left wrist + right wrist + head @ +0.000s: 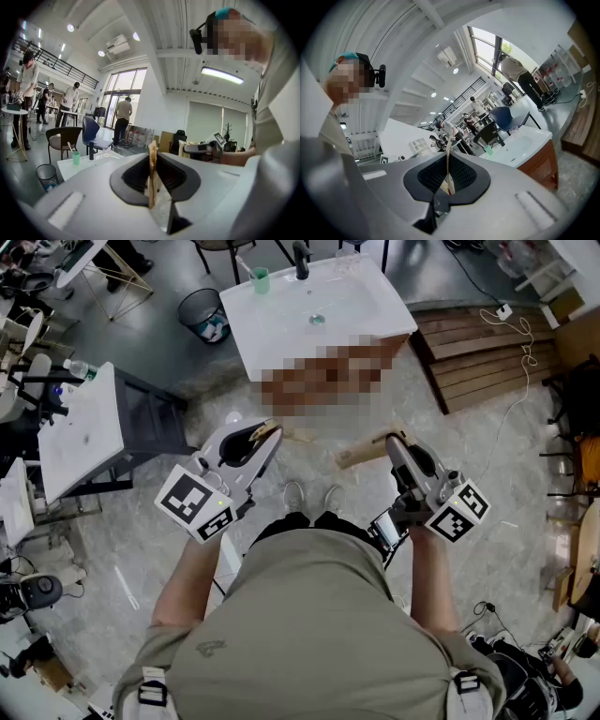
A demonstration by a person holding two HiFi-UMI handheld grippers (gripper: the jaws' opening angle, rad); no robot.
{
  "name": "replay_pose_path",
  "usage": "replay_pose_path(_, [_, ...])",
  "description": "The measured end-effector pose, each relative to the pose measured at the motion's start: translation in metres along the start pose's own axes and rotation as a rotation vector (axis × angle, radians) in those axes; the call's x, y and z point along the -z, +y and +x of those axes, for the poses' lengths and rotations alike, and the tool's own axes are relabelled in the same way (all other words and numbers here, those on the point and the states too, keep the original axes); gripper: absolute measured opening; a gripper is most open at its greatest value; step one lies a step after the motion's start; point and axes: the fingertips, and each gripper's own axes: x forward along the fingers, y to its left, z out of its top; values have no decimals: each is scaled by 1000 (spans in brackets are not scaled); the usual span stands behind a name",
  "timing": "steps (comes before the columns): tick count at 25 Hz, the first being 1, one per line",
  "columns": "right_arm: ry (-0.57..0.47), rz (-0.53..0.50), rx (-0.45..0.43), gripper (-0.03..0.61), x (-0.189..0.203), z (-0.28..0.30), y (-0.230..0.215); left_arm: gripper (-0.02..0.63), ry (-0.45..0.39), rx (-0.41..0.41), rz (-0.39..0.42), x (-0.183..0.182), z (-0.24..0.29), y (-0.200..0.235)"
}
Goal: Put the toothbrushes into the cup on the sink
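So, not much hands-on going on right now. The left gripper has its jaws pressed together on nothing, and the right gripper is the same, so both are empty. The person stands well back from the sink, which is on the far side. The green cup sits on its far left corner near the black faucet. A pale stick leans out of it, maybe a toothbrush already in. I can't spot any loose toothbrushes, so either it's finished or the rest need finding.
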Motion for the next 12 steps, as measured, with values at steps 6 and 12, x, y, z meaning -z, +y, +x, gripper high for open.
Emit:
replay_pose_path(6, [2, 0, -2, 15, -1, -8, -4, 48, 7, 0, 0, 2, 6, -8])
replay_pose_path(12, [6, -10, -7, 17, -4, -15, -7, 48, 9, -2, -1, 3, 14, -18])
